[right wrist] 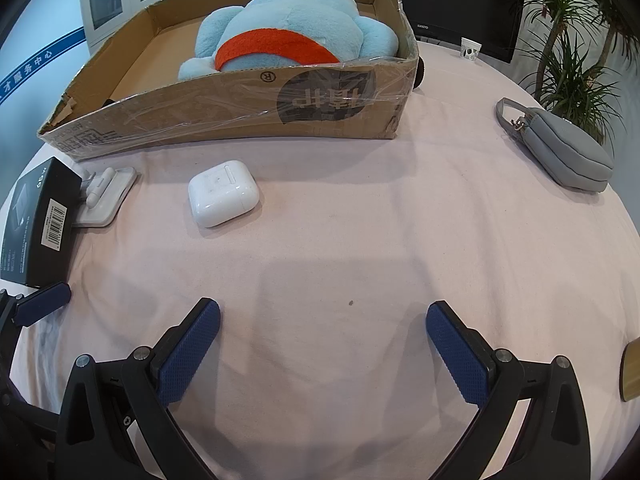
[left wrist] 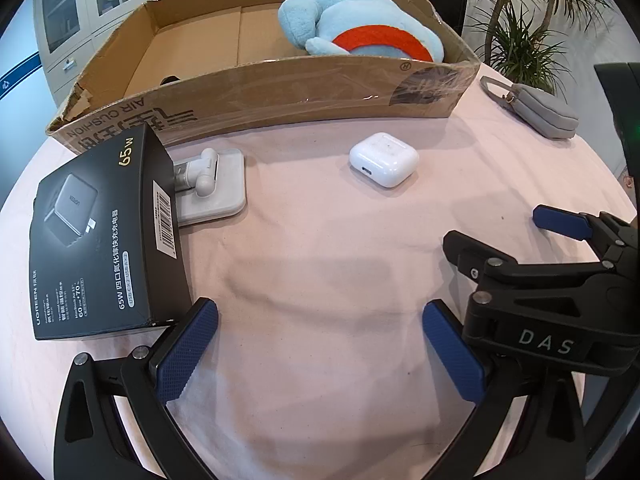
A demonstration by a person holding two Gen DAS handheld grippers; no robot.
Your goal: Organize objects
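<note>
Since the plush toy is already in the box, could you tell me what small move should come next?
Probably ease the right gripper forward toward the white earbuds case: both grippers are open and empty, and the case lies loose on the tablecloth, just before the cardboard box.

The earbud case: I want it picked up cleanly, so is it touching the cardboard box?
Apart. In the right wrist view, a strip of bare pink cloth separates the white earbud case from the cardboard box wall behind it.

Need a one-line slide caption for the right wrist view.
Open right gripper over pink cloth, facing earbuds case, grey pouch and cardboard box holding blue plush.
</note>
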